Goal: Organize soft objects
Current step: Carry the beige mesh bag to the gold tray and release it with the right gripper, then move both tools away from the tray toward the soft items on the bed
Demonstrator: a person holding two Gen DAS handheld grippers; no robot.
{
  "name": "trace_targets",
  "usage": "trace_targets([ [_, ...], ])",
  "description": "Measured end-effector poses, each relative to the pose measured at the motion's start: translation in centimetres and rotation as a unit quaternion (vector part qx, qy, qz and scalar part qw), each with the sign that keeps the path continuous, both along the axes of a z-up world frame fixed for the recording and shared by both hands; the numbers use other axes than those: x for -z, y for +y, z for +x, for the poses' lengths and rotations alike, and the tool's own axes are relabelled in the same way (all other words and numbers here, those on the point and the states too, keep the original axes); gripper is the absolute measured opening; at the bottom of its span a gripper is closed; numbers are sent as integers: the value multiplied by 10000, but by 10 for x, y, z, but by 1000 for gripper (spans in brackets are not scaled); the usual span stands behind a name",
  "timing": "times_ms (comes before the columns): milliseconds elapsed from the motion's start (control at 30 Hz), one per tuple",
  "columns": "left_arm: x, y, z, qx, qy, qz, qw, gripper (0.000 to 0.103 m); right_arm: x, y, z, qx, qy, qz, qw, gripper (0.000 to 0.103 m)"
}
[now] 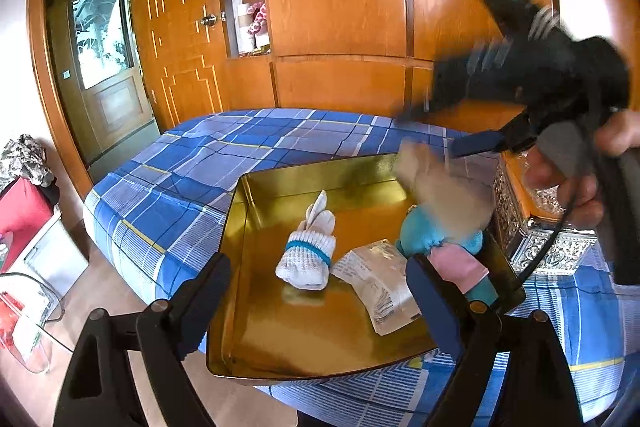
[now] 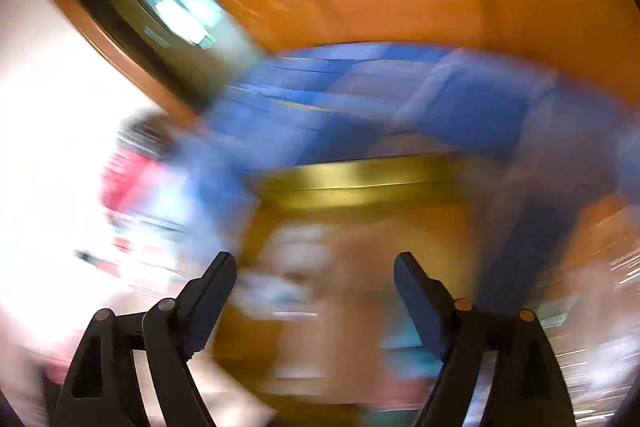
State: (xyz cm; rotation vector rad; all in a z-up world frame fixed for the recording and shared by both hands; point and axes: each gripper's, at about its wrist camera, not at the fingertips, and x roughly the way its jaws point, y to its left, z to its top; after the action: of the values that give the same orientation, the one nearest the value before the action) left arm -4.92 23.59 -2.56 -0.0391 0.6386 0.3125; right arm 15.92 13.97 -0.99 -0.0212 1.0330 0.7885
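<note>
My left tongs (image 1: 320,291) stand wide apart over the shallow gold metal tray (image 1: 280,187) on the blue checked bed (image 1: 192,183). In it lie a rolled white sock with a teal band (image 1: 308,259), a clear packet (image 1: 380,283) and, right, a teal-and-tan plush doll (image 1: 436,219). My right tongs (image 2: 316,287) gape empty above it.

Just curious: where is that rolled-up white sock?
In the left wrist view, the white sock lies inside the gold tray on the bed, just left of the paper packet.
</note>
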Motion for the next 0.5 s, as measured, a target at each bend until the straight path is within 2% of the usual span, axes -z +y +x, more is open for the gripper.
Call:
trace_targets([
  [33,0,0,0,5,20,-12,10000,89,-1,-2,1,-74,104,270,9996,84],
  [67,1,0,0,9,27,-18,10000,89,2,-6,6,-185,643,778,9947,83],
  [100,0,0,0,5,14,-14,10000,89,2,-8,7,-167,772,870,9931,83],
  [167,0,-1,0,15,11,0,10000,89,-1,-10,5,-41,446,666,9968,83],
  [233,-1,0,-1,8,-2,-3,10000,89,-1,-14,3,-44,466,635,9969,83],
  [500,0,-10,-1,133,31,69,9999,90,-9,-47,-22,81,-145,278,9995,83],
])
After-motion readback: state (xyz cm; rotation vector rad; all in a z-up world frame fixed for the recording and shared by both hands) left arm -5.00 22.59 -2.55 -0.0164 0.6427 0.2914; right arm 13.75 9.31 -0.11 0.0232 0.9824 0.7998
